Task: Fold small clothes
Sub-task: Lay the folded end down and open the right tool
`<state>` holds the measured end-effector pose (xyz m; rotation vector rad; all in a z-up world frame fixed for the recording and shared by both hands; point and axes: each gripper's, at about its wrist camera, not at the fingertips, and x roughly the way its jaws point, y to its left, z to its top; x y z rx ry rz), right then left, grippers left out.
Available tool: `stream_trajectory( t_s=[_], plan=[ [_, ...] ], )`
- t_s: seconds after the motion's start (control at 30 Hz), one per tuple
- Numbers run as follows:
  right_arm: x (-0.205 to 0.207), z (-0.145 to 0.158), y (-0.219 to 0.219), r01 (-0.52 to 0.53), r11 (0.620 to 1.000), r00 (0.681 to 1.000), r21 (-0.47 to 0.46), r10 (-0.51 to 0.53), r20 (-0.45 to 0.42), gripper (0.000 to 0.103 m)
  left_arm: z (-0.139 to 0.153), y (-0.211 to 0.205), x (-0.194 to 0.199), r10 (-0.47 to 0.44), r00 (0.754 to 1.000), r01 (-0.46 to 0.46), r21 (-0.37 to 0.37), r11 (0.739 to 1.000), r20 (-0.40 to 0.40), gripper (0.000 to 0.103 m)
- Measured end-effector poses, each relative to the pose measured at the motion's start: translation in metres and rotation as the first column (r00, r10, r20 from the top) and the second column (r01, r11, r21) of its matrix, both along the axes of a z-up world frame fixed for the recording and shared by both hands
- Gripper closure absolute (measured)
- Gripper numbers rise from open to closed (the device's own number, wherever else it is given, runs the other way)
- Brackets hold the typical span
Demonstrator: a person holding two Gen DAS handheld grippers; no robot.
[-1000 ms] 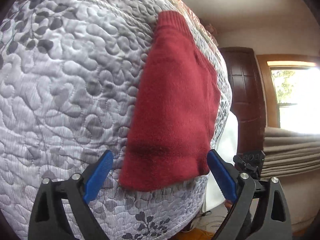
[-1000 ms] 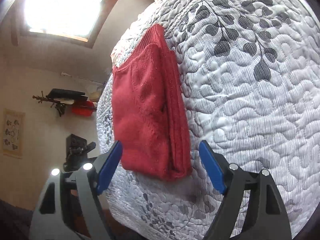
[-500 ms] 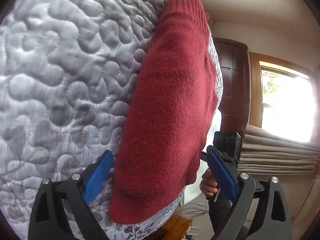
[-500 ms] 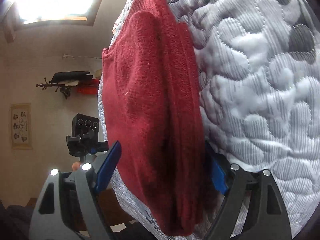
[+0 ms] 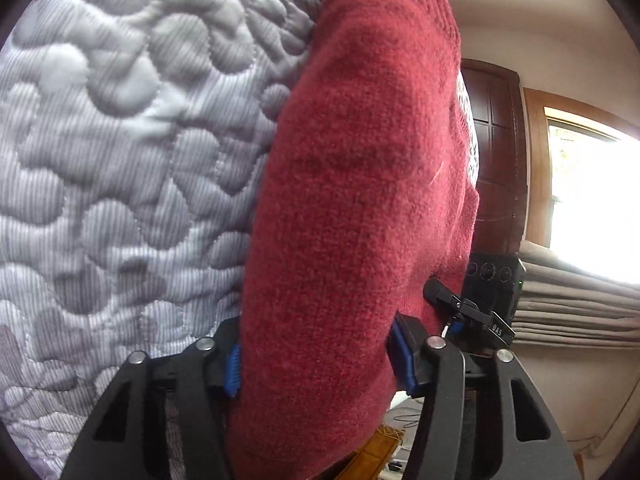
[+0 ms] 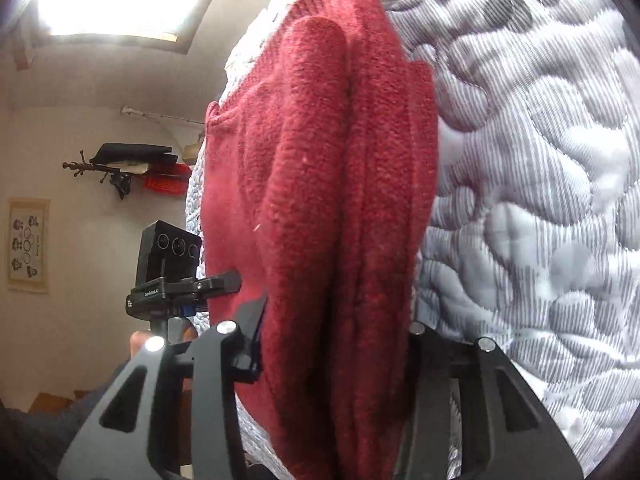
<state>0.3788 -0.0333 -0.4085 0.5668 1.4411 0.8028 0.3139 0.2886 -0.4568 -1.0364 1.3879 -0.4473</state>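
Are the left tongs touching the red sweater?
Touching. In the left wrist view the left tongs are closed in on the red sweater, both blue pads pressed into its knit, with no gap showing.

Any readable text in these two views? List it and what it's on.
"DAS": black clamp of the other gripper's camera mount, left wrist view; may be part of a longer word.
White print on the clamp in the right wrist view: too small to read.
Wall poster: figures only, no legible words.
Red sweater, quilt: none.
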Motion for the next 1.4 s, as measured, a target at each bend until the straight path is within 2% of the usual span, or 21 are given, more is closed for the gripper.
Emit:
stream_trajectory(
  t_s=[0.17, 0.3, 0.43, 0.53, 0.7, 0.73, 0.77, 0.8, 0.87, 0.93, 1.03, 1.1, 1.13, 1.2, 1.23, 1.3, 1.4],
  plan=[
    [-0.01, 0.024, 0.015, 0.016, 1.0, 0.998, -0.02, -0.015, 0.061, 0.065, 0.026, -0.005, 0.001, -0.016, 1.0, 0.015, 0.056, 0.998, 0.018, 0.058],
    [-0.026, 0.04, 0.032, 0.011, 1.0, 0.996, -0.004, -0.01, 0.092, 0.066, 0.052, 0.003, -0.011, -0.009, 0.998, 0.004, 0.078, 0.997, 0.068, 0.059],
    [-0.056, 0.047, 0.056, -0.02, 0.999, 0.996, 0.044, 0.016, 0.091, 0.066, 0.078, 0.025, -0.055, 0.017, 0.993, -0.028, 0.096, 0.995, 0.115, 0.059],
    [-0.085, 0.038, 0.084, -0.075, 0.994, 0.995, 0.075, 0.07, 0.064, 0.066, 0.086, 0.045, -0.105, 0.07, 0.99, -0.085, 0.122, 0.989, 0.12, 0.059],
    [-0.137, -0.005, 0.141, -0.203, 0.976, 0.978, 0.084, 0.207, -0.031, 0.062, 0.059, 0.089, -0.199, 0.183, 0.982, -0.187, 0.169, 0.968, 0.043, 0.057],
    [-0.146, -0.02, 0.151, -0.232, 0.971, 0.97, 0.055, 0.235, -0.066, 0.053, 0.045, 0.096, -0.214, 0.209, 0.978, -0.206, 0.179, 0.962, 0.0, 0.055],
    [-0.152, -0.029, 0.156, -0.254, 0.967, 0.964, 0.008, 0.254, -0.082, 0.043, 0.032, 0.104, -0.225, 0.239, 0.97, -0.229, 0.172, 0.958, -0.037, 0.048],
    [-0.153, -0.032, 0.156, -0.256, 0.967, 0.963, 0.003, 0.255, -0.087, 0.042, 0.024, 0.107, -0.233, 0.26, 0.964, -0.248, 0.159, 0.956, -0.053, 0.043],
    [-0.147, -0.019, 0.148, -0.228, 0.974, 0.97, 0.019, 0.229, -0.083, 0.031, 0.026, 0.109, -0.239, 0.277, 0.96, -0.268, 0.159, 0.95, -0.035, 0.038],
    [-0.135, 0.002, 0.139, -0.202, 0.979, 0.979, 0.016, 0.202, -0.039, 0.029, 0.044, 0.112, -0.241, 0.273, 0.962, -0.269, 0.22, 0.938, 0.012, 0.033],
    [-0.106, 0.019, 0.134, -0.183, 0.983, 0.982, -0.028, 0.184, 0.031, 0.026, 0.077, 0.126, -0.253, 0.262, 0.953, -0.297, 0.321, 0.899, 0.149, 0.033],
    [-0.085, 0.017, 0.14, -0.181, 0.983, 0.983, -0.017, 0.181, 0.029, 0.027, 0.101, 0.117, -0.253, 0.224, 0.947, -0.293, 0.332, 0.897, 0.231, 0.033],
    [-0.077, 0.013, 0.145, -0.186, 0.982, 0.982, -0.02, 0.187, 0.03, 0.029, 0.108, 0.111, -0.253, 0.192, 0.945, -0.277, 0.335, 0.901, 0.265, 0.033],
    [-0.064, 0.007, 0.162, -0.227, 0.973, 0.972, -0.051, 0.229, 0.047, 0.064, 0.115, 0.085, -0.246, 0.107, 0.951, -0.207, 0.34, 0.917, 0.29, 0.033],
    [-0.063, 0.01, 0.17, -0.252, 0.966, 0.963, -0.066, 0.257, 0.082, 0.087, 0.112, 0.07, -0.245, 0.061, 0.957, -0.163, 0.35, 0.922, 0.284, 0.033],
    [-0.066, 0.02, 0.179, -0.269, 0.961, 0.946, -0.07, 0.277, 0.165, 0.088, 0.099, 0.042, -0.245, -0.037, 0.966, -0.069, 0.392, 0.917, 0.256, 0.033],
    [-0.068, 0.0, 0.174, -0.235, 0.963, 0.956, -0.128, 0.253, 0.148, 0.088, 0.081, 0.012, -0.247, -0.113, 0.967, 0.005, 0.426, 0.904, 0.228, 0.033]
  ],
)
